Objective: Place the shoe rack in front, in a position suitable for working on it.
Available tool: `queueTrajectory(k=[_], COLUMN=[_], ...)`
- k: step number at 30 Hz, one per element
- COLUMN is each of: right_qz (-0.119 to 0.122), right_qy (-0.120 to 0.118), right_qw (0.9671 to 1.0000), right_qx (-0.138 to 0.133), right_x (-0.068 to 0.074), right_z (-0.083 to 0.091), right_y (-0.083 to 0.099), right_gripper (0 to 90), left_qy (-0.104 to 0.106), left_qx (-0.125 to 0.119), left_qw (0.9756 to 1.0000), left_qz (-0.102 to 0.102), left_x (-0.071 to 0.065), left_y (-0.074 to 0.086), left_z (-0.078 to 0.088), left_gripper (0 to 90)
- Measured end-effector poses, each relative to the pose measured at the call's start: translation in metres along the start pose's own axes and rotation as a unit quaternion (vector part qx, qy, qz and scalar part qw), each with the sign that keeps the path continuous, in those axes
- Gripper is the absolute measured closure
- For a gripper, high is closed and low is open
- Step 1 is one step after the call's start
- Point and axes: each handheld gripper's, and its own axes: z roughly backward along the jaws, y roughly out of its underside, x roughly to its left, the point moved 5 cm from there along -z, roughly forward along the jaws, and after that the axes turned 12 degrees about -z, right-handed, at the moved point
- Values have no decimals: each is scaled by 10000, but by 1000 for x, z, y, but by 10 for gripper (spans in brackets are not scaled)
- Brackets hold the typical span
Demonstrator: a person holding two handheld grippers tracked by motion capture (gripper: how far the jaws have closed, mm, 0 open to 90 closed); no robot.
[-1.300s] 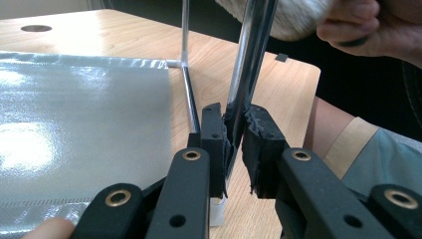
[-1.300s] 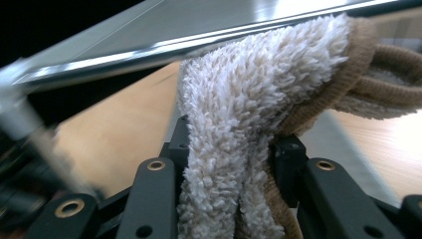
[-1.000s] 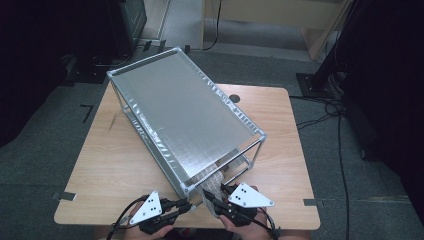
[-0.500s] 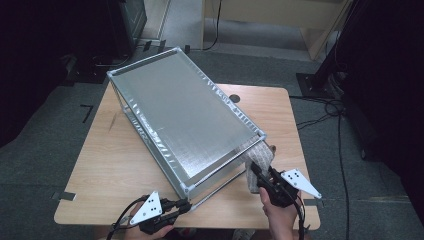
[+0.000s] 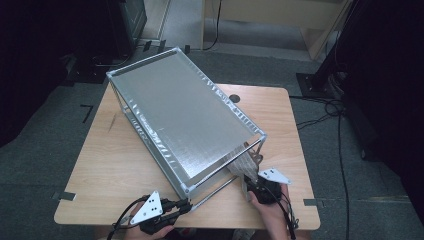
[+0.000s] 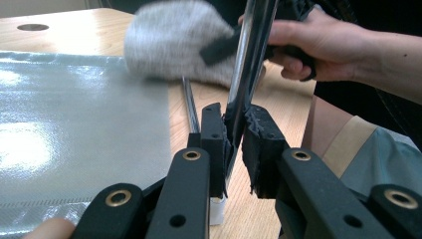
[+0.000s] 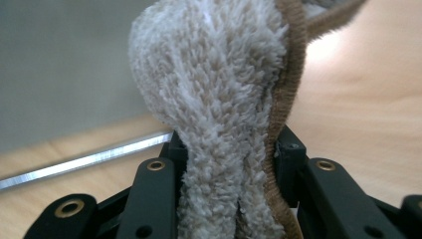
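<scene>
A light wooden table [image 5: 125,165] stands on grey carpet, with dark shapes and cables around it. On the table sits a two-tier metal rack with silvery flat shelves and chrome corner posts [image 5: 185,120], set at an angle to the table's edges. Your left gripper [image 6: 234,144] is at the near corner of the rack, jaws pressed together on a chrome post [image 6: 249,64] there. Your right gripper [image 7: 231,154] pinches a fluffy beige cloth with a brown hem [image 7: 219,84]. In the high view that cloth [image 5: 243,165] lies against the rack's right near end, just below the top shelf, close to the tabletop.
</scene>
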Motion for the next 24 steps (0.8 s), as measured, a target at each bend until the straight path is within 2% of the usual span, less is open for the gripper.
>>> queueTrajectory(k=[1, 2, 5, 7, 8, 9, 11, 13, 14, 15, 17, 19, 20, 21, 22, 23, 24], right_qz=[-23, -23, -177, -300, -300, -378, -337, -233, -233, -154, -158, -266, -416, -483, -483, -634, -634], right_qy=[-15, -15, -19, -90, -90, -199, -283, -377, -377, -402, -397, -299, -209, -166, -166, -127, -127], right_qw=[9999, 9999, 9997, 9981, 9981, 9945, 9905, 9845, 9845, 9815, 9819, 9860, 9904, 9918, 9918, 9933, 9933], right_qx=[146, 146, -148, -524, -524, -956, -1299, -1694, -1694, -1868, -1847, -1616, -1303, -1175, -1175, -953, -953], right_x=[2, 2, 1, -1, -1, 0, 3, 9, 9, 10, 9, 3, -5, -9, -9, -13, -13], right_z=[-5, -5, 5, 17, 17, 34, 48, 63, 63, 69, 69, 59, 47, 40, 40, 32, 32], right_y=[4, 4, -5, -15, -15, -27, -35, -44, -44, -47, -47, -42, -34, -31, -31, -25, -25], right_gripper=[634, 634, 634, 634, 634, 633, 633, 631, 631, 629, 627, 626, 626, 626, 626, 626, 626], left_qy=[1, 1, 0, -2, -2, 1, 5, 6, 6, -1, -3, -14, -24, -24, -24, -13, -13], left_qx=[1, -1, -1, -6, -6, -6, -6, -2, -2, 0, 1, 2, 7, 9, 9, 5, 5], left_qw=[10000, 10000, 10000, 10000, 10000, 10000, 10000, 10000, 10000, 10000, 10000, 10000, 10000, 10000, 10000, 10000, 10000], left_qz=[1, 1, -4, 2, 2, 0, 12, 8, 8, -3, -6, -2, -6, -8, -8, -6, -6], left_x=[0, 0, 0, 0, 0, 0, 0, 0, 0, 0, 0, 0, 0, 0, 0, 0, 0], left_y=[0, 0, 0, 0, 0, 0, 0, 0, 0, 0, 0, 0, 0, 0, 0, 0, 0], left_z=[0, 0, 0, 0, 0, 0, 0, 0, 0, 0, 0, 0, 0, 0, 0, 0, 0], left_gripper=[803, 803, 802, 803, 803, 802, 803, 802, 802, 803, 803, 803, 803, 803, 802, 802, 800])
